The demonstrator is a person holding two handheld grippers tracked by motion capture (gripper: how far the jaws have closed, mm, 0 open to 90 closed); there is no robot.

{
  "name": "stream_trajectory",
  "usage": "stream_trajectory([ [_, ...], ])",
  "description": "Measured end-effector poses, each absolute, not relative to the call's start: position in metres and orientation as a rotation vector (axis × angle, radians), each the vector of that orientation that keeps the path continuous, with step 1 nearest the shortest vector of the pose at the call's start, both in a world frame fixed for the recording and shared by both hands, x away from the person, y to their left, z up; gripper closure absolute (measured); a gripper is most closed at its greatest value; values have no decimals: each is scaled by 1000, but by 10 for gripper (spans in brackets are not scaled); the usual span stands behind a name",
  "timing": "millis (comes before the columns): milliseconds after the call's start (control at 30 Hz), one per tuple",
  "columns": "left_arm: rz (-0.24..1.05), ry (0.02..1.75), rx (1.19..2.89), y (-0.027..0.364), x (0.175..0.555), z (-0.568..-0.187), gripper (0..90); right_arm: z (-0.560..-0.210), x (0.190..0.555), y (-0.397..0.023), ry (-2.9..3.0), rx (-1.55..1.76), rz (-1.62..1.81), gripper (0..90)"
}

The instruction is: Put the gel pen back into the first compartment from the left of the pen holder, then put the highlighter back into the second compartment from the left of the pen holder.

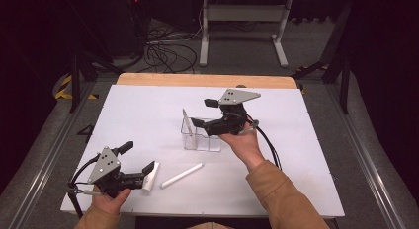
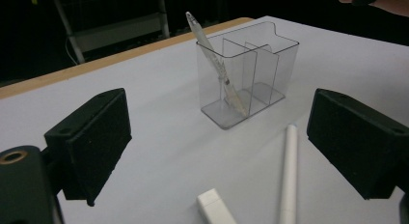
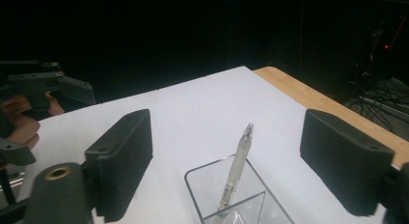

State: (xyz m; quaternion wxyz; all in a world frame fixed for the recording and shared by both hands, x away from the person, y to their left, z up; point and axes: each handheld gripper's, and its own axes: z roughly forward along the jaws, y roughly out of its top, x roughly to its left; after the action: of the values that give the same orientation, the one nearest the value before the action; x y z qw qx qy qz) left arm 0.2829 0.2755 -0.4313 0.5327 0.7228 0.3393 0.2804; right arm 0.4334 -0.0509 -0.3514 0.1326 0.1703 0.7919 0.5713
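Note:
A clear plastic holder with compartments stands mid-table. A clear pen leans in its left end, tip up. My right gripper hovers just above the holder, open, its pads apart from the pen below it in the right gripper view. My left gripper rests near the table's front left, open, with nothing between its pads. A long white pen and a short white piece lie just right of it. The left gripper view shows the holder, the leaning pen, the white pen and the short piece.
The white table top has a wooden strip along its far edge. Behind it are a white stand and loose cables on the floor. The left gripper appears at the far left of the right gripper view.

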Motion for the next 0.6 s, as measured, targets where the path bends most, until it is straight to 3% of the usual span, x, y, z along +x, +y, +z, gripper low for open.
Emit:
stream_trajectory([
  [367,650,794,1735,272,284,-428,69,-351,422,-85,2266,530,1656,75],
  [600,645,794,1739,271,285,-427,66,-351,416,-103,2242,547,1656,64],
])
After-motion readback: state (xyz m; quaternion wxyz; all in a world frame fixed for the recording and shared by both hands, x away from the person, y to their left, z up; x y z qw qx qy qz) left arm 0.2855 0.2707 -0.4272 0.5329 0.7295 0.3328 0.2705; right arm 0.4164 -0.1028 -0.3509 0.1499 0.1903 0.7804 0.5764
